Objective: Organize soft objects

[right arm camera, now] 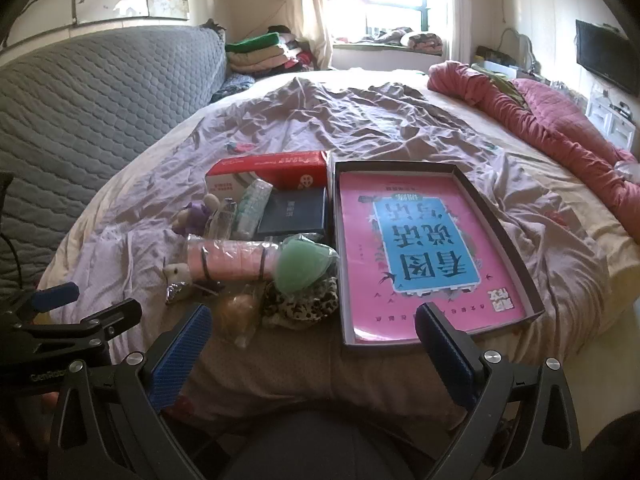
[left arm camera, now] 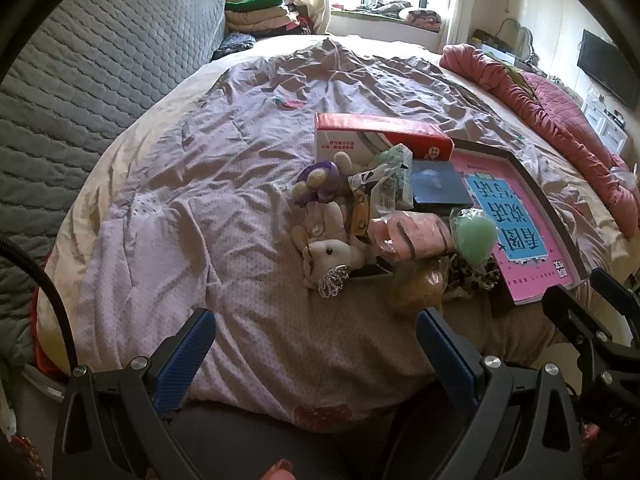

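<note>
A pile of soft objects lies on the bed: a cream plush mouse [left arm camera: 326, 254], a purple plush [left arm camera: 318, 180], a pink wrapped roll [left arm camera: 412, 234] [right arm camera: 234, 260], a green sponge in plastic [left arm camera: 476, 232] [right arm camera: 306, 266], a leopard-print scrunchie [right arm camera: 300, 306] and a brownish bagged item [right arm camera: 238, 312]. A shallow dark box [right arm camera: 516, 248] holding a pink sheet lies to their right. My left gripper [left arm camera: 316, 344] is open and empty, short of the pile. My right gripper [right arm camera: 314, 336] is open and empty, between pile and box.
A red and white carton [right arm camera: 272, 170] and a dark blue box [right arm camera: 294, 210] lie behind the pile. A rumpled lilac sheet [left arm camera: 180, 220] covers the bed. A red quilt [right arm camera: 560, 136] lies at the right, a grey quilted headboard [left arm camera: 80, 80] at the left.
</note>
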`<state>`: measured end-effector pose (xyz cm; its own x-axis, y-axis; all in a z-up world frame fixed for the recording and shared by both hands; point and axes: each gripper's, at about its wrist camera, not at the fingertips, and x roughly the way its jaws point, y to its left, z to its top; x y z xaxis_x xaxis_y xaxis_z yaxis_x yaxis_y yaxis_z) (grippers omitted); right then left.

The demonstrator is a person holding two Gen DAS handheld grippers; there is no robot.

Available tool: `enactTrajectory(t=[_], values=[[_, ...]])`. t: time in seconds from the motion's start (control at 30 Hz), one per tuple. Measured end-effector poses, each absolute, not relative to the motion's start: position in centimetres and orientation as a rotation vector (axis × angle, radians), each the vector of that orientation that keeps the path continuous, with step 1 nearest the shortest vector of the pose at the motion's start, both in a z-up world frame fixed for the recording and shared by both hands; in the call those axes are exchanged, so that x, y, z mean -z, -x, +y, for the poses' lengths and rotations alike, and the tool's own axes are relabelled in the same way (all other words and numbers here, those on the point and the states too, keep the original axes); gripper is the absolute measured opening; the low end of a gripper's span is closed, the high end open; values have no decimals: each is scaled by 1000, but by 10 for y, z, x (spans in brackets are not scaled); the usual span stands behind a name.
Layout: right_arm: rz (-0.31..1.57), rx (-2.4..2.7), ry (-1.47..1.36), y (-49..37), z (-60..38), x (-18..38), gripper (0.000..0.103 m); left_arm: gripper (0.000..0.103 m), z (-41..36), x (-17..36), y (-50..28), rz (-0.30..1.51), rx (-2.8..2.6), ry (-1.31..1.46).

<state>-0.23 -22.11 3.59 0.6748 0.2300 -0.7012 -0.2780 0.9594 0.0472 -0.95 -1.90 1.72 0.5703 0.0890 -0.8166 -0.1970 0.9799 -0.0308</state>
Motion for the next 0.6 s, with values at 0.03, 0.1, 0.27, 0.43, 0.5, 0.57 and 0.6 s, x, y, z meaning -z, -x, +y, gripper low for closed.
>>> enactTrajectory(t=[0.03, 0.1, 0.27, 0.43, 0.5, 0.57, 0.6], values=[[778, -286, 64, 2, -221, -36, 102, 101, -19, -17, 10, 949, -169, 123], [777, -287, 62, 2, -221, -36, 102, 101, -19, -17, 10, 951, -167, 124], [778, -289, 59, 2, -222, -35, 101, 101, -18, -16, 9, 957, -170, 128], [778, -291, 56, 2, -223, -34, 102, 101, -16, -13, 11, 958, -169, 150], [780, -292, 57, 2, -222, -34, 102, 101, -14, -11, 10, 961, -166, 158], [783, -292, 57, 1, -223, -33, 102, 101, -12, -10, 9, 964, -168, 165], [783, -293, 55, 1, -223, -32, 102, 101, -10, -9, 7, 965, -167, 167]])
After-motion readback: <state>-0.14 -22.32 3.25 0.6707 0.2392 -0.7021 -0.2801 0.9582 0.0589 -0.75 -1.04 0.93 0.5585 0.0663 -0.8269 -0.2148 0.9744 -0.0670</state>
